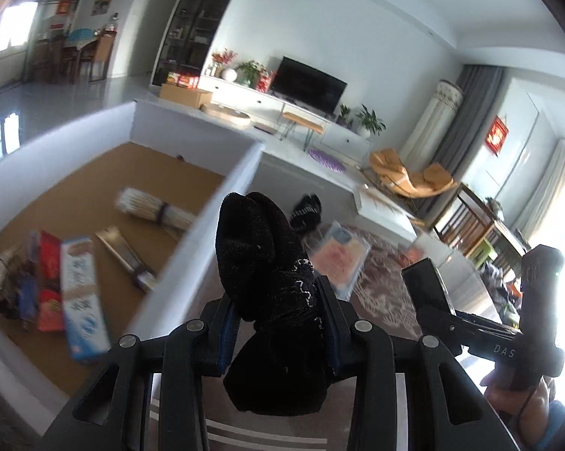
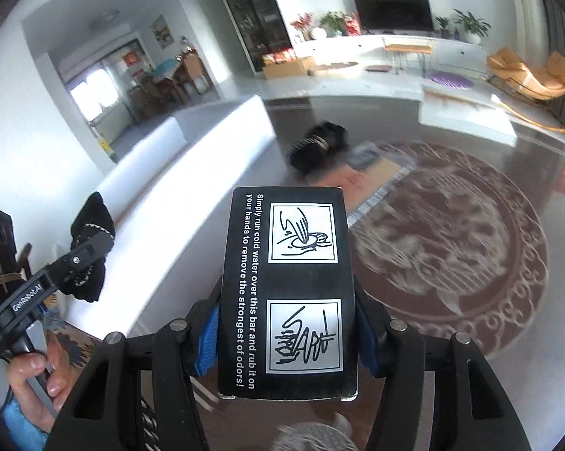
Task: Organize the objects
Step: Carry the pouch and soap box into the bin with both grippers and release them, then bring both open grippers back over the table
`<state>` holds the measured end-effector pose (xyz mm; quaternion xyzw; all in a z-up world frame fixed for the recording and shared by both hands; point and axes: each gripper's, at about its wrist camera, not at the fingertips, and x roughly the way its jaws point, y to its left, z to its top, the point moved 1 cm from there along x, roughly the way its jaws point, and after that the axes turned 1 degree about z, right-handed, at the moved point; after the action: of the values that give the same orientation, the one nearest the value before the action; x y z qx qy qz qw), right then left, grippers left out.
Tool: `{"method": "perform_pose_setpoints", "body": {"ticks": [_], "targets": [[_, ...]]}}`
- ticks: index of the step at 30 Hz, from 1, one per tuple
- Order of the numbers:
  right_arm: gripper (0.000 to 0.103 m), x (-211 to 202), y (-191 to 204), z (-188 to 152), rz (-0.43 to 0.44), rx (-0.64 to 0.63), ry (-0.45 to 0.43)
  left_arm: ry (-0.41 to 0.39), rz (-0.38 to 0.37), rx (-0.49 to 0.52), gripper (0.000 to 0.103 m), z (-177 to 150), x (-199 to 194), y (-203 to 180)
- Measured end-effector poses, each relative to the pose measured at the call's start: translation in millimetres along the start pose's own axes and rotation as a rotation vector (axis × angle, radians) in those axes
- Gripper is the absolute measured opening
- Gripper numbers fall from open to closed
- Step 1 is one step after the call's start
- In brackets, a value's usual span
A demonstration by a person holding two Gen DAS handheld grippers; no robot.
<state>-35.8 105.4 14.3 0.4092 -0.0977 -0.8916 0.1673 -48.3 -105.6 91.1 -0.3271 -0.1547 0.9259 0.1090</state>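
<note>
Bin walls stand white around a brown floor already holding boxes; carry both loads over its near wall before letting go. Left gripper is clamped on a black sock beside that wall, right gripper on a black box further out

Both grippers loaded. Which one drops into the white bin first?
Left, probably. Its sock hangs right beside the bin wall; the right gripper, holding the black box, sits farther out over the rug.
</note>
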Motion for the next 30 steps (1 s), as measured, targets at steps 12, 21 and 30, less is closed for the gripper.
{"method": "perform_pose_setpoints", "body": {"ticks": [12,21,30], "targets": [[0.078,132.7,216.5,55.2,0.284,-0.185,0.09,0.129,0.446,-0.161,0.072,36.5,0.4,152.6],[0.096,92.1,120.1,-21.7,-0.005,-0.258,-0.017,0.043,0.321,-0.134,0.075,1.4,-35.3,111.3],[0.096,21.8,-69.5,-100.7,-0.386,-0.052,0.046,0.112,0.053,0.164,0.103,-51.4,6.8,-43.0]]}}
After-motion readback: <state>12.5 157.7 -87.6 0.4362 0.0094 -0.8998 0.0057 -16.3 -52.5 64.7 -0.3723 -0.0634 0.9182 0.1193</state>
